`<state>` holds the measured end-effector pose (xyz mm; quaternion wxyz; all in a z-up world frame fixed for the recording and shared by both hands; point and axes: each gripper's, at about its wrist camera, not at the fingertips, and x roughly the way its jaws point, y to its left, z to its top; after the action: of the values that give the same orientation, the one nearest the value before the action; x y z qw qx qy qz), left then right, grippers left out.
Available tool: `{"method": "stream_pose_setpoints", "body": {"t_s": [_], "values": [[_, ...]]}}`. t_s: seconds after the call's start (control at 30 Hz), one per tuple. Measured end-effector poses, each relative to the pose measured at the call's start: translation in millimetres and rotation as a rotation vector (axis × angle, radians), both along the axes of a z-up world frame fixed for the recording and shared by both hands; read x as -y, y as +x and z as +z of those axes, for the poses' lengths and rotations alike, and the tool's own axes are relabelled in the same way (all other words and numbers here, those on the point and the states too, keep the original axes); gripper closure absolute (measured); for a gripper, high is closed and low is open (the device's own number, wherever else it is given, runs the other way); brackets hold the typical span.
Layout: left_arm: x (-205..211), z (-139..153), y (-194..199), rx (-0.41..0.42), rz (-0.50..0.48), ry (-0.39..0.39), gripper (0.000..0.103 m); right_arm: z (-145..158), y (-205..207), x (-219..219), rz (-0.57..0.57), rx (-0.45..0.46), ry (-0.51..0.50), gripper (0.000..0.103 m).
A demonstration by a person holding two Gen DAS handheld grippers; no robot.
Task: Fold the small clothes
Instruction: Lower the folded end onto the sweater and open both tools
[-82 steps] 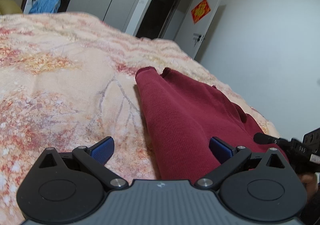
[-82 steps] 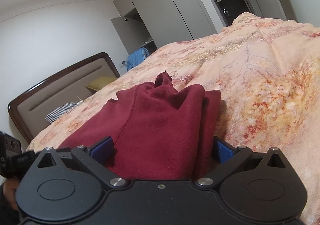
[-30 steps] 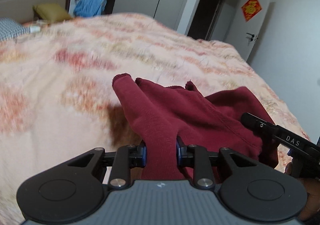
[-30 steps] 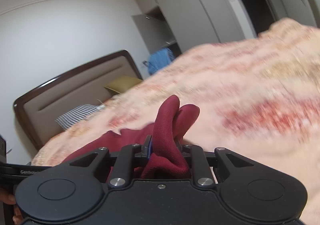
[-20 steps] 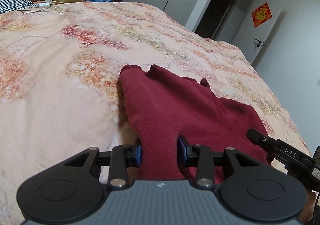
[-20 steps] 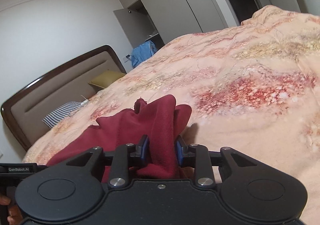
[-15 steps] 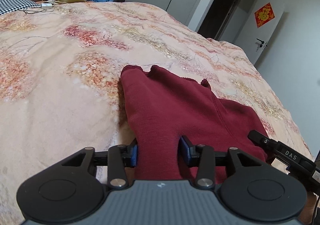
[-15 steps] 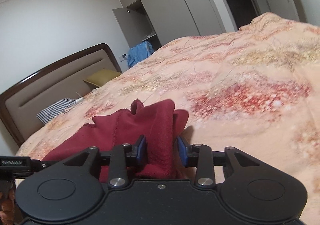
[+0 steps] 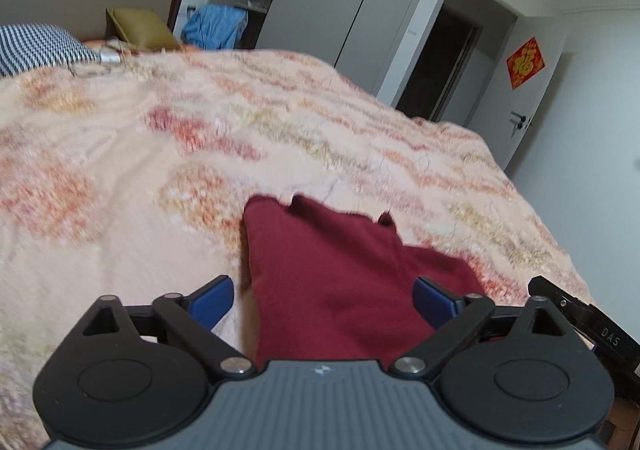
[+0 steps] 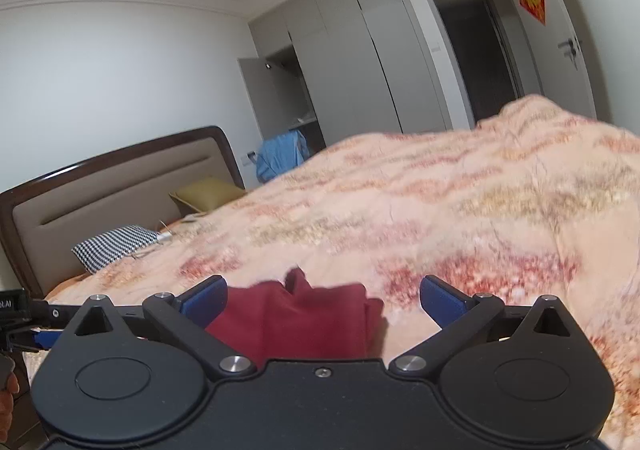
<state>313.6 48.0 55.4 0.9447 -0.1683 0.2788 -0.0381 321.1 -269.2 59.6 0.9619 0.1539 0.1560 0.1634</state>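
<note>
The left gripper point(image 9: 323, 297) is spread wide, its blue fingertips point(image 9: 211, 297) well apart and holding nothing. The dark red garment point(image 9: 340, 282) lies on the bedspread point(image 9: 120, 185) directly ahead of it, running from between the open jaws out toward the far side. The left blue tip sits over bare bedspread just beside the cloth's left edge; the right tip is over the cloth, though whether it touches is hard to tell from this angle.

The right gripper point(image 10: 323, 300) is spread just as wide and grips nothing. Seen from here, the garment point(image 10: 296, 316) is a flat folded bundle lying between the two blue tips, nearer the left one, with a small peak of cloth at its far edge. Its right edge stops well short of the right tip, with patterned bedspread point(image 10: 460, 209) between.

At the right edge of the left view, the other tool's black body carries the letters "DAS" point(image 9: 610, 341). At the left edge of the right view, a black part shows letters that look like "OLAI" point(image 10: 9, 304), cut off by the frame. A red diamond sign with a gold character point(image 9: 525, 62) hangs on the far wall by the door.
</note>
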Motion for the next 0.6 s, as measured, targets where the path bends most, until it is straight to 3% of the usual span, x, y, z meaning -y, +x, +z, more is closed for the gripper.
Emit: {"method": "stream_pose_setpoints", "body": {"t_s": [0.33, 0.6], "values": [[3, 38, -58, 0.100, 0.026, 0.044, 0.000, 28, -68, -18, 0.021, 0.102, -0.108, 0.001], [11, 40, -113, 0.141, 0.033, 0.086, 0.000, 38, -144, -27, 0.003, 0.203, -0.134, 0.001]]}}
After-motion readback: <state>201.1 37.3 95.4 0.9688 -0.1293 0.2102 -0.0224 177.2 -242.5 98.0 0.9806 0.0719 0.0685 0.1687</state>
